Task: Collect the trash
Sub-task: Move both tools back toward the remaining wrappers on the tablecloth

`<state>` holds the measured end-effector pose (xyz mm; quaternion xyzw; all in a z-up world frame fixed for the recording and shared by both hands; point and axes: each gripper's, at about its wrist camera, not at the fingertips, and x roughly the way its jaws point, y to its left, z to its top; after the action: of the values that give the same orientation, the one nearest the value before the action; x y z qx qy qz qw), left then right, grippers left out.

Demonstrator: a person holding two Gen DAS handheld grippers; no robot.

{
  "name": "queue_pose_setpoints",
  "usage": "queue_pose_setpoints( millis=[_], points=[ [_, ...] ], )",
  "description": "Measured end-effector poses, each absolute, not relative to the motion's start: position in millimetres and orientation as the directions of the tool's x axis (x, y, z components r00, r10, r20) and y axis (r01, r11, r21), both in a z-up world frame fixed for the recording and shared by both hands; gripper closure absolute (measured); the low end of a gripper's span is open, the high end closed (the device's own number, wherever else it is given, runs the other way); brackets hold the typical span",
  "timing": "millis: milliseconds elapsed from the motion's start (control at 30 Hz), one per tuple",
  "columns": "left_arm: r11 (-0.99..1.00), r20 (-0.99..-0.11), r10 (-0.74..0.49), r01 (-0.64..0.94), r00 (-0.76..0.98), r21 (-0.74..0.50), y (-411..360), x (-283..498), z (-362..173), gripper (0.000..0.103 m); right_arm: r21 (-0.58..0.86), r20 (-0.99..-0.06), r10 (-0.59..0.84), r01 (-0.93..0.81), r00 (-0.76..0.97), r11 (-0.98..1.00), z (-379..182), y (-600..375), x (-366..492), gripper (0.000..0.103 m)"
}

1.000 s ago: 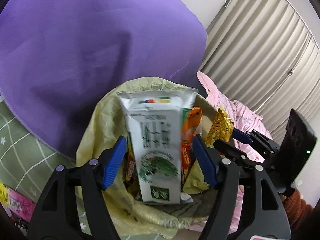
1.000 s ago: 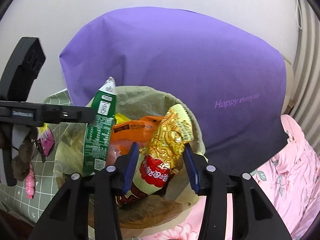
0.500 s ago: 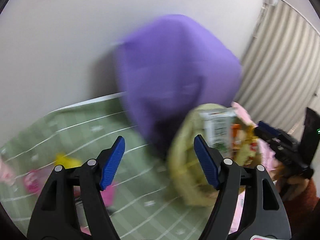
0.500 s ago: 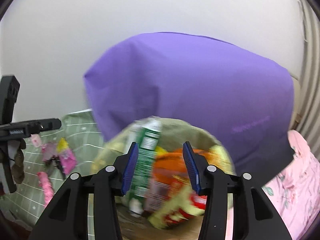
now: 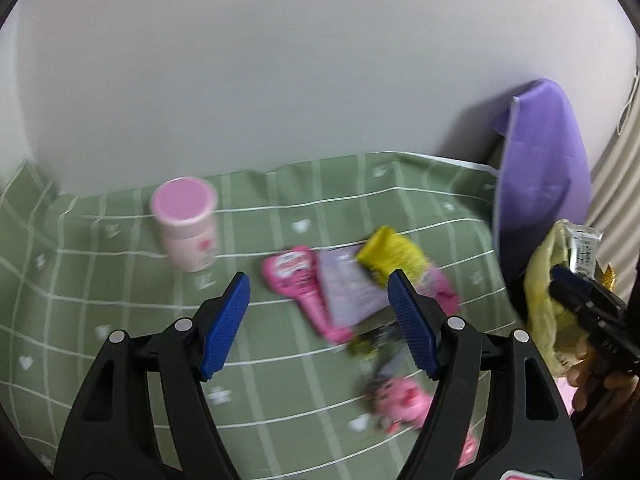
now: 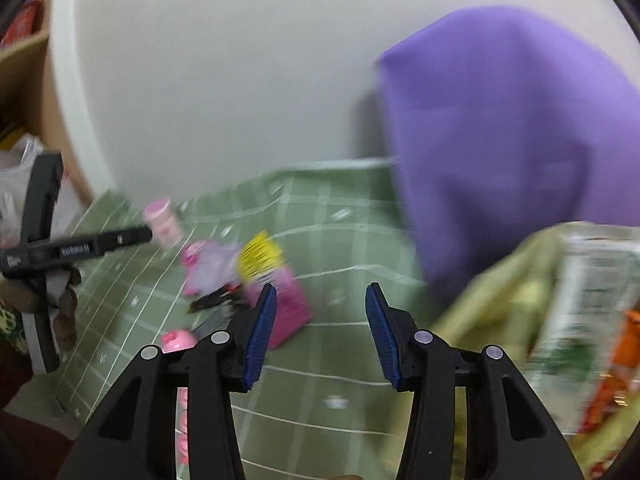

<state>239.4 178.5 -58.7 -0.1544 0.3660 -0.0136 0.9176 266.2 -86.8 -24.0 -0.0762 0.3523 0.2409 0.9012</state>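
You've swung both grippers, left (image 5: 318, 320) & right (image 6: 320, 334), off the bin (image 6: 520, 300); jaws wide, empty (blurry). Wrappers (image 5: 360, 280) centre frame on green cloth (image 5: 120, 300).

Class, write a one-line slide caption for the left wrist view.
Open left gripper hovers over pink and yellow wrappers on green checked cloth, pink-lidded jar nearby.

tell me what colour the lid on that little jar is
Pink lid, seen best in the left wrist view.

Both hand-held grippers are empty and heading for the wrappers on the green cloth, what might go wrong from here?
1. The wrappers overlap in a pile, so the left hand-held gripper may pinch several or snag the green cloth.
2. The upright pink cup beside the pile could be knocked over.
3. The trash bag already looks overfull; more could spill.
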Motion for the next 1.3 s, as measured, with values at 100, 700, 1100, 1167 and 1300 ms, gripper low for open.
queue_pose_setpoints(
  millis=[100, 700, 1100, 1167, 1300],
  points=[
    [0.958, -0.683, -0.109, -0.108, 0.722, -0.267, 191, 230, -67, 0.035, 0.026, -0.707, 0.394, -0.535, 0.588, 0.845, -48, -55, 272, 0.059],
    [0.940, -0.699, -0.117, -0.149, 0.706, -0.308, 228, 213, -90, 0.035, 0.091, -0.823, 0.388, -0.578, 0.415, 0.811, -109, -4, 330, 0.059],
    [0.940, -0.694, -0.172, -0.094, 0.699, -0.328, 216, 237, -96, 0.035, 0.057, -0.801, 0.329, -0.483, 0.501, 0.874, -83, -31, 311, 0.096],
    [0.942, -0.691, -0.186, -0.072, 0.698, -0.327, 210, 242, -96, 0.035, 0.076, -0.793, 0.325, -0.446, 0.515, 0.892, -77, -45, 309, 0.096],
    [0.945, -0.684, -0.239, 0.002, 0.690, -0.328, 192, 257, -95, 0.035, 0.070, -0.791, 0.292, -0.394, 0.538, 0.916, -72, -66, 303, 0.096]
  ],
)
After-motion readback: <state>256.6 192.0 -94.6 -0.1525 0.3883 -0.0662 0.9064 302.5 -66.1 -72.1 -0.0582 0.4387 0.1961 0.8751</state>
